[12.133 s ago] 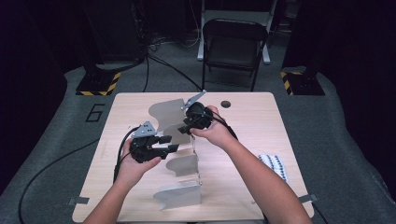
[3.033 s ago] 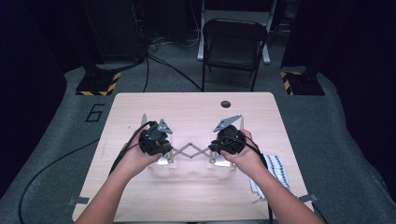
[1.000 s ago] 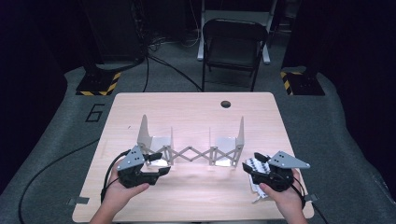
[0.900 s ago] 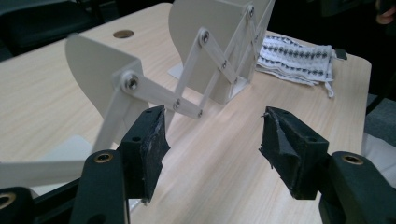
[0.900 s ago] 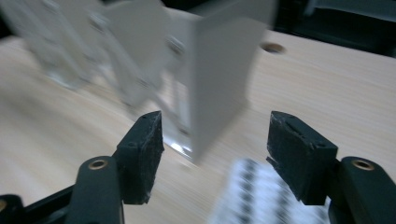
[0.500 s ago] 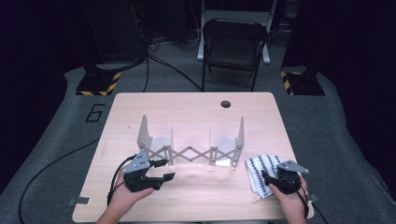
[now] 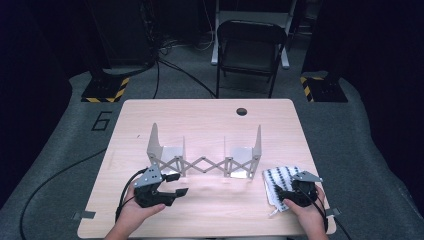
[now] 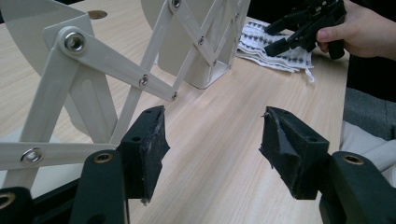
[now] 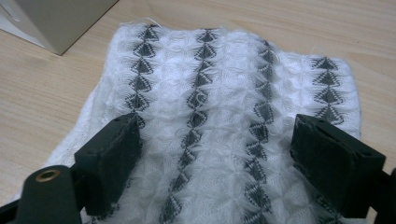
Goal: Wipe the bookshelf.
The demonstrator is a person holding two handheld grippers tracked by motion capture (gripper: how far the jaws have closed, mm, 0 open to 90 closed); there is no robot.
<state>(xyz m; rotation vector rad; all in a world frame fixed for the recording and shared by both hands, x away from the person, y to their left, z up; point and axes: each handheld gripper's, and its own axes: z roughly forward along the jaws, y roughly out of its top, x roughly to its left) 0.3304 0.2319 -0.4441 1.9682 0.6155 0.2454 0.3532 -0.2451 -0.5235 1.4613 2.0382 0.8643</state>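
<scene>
The folded cloth (image 9: 224, 116) looked soft, light and limp, best pinched at its near edge by the right tool (image 9: 229, 154), whose jaws, just opened wide, straddled it, gripping nothing.

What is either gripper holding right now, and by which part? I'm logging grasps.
Nothing is held. The right gripper stands open over the patterned cloth, pads not pinching it; the left gripper is open beside the folding rack.

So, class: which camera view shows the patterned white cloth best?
The right gripper view: the cloth lies close up, its dark stripes clear, between the right gripper's open jaws. The high view shows it small at the table's right; the left gripper view shows it distant.
</scene>
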